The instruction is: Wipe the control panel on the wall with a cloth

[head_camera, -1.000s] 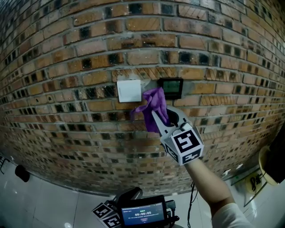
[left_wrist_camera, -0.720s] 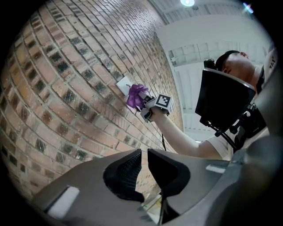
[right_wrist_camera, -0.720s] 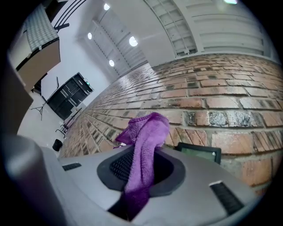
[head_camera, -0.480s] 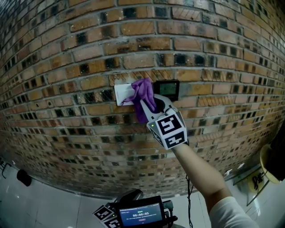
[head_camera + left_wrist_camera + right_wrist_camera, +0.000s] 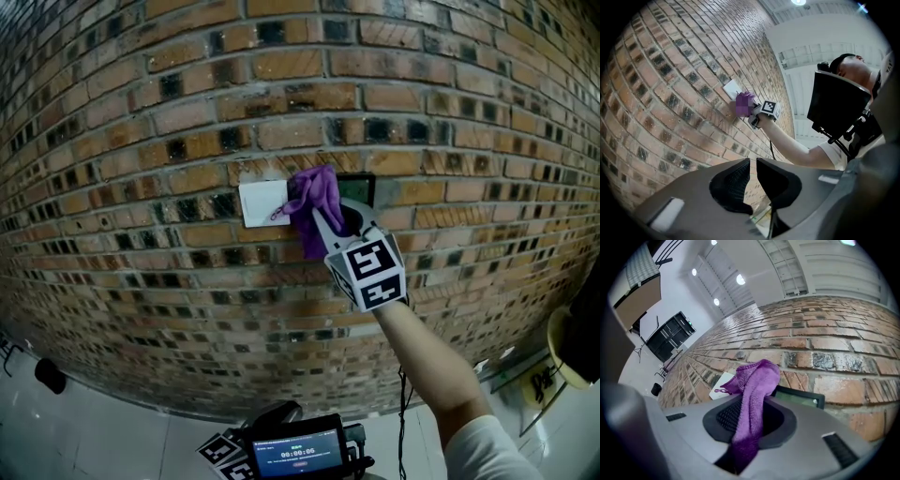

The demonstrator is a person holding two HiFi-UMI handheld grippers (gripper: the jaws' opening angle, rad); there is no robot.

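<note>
Brick wall point(image 5: 141, 141) | right gripper point(image 5: 749, 420) clamped on cloth point(image 5: 754, 380) | cloth bunched over control panel point(image 5: 799, 399) left edge

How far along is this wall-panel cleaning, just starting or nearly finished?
Done: the purple cloth is pinched in the right gripper and held up at the brick wall. In hand: the cloth sits at the left edge of the control panel, reaching the white plate beside it. Left: the rest of the panel shows uncovered, so wiping across it probably remains. The left gripper hangs low, empty.
</note>
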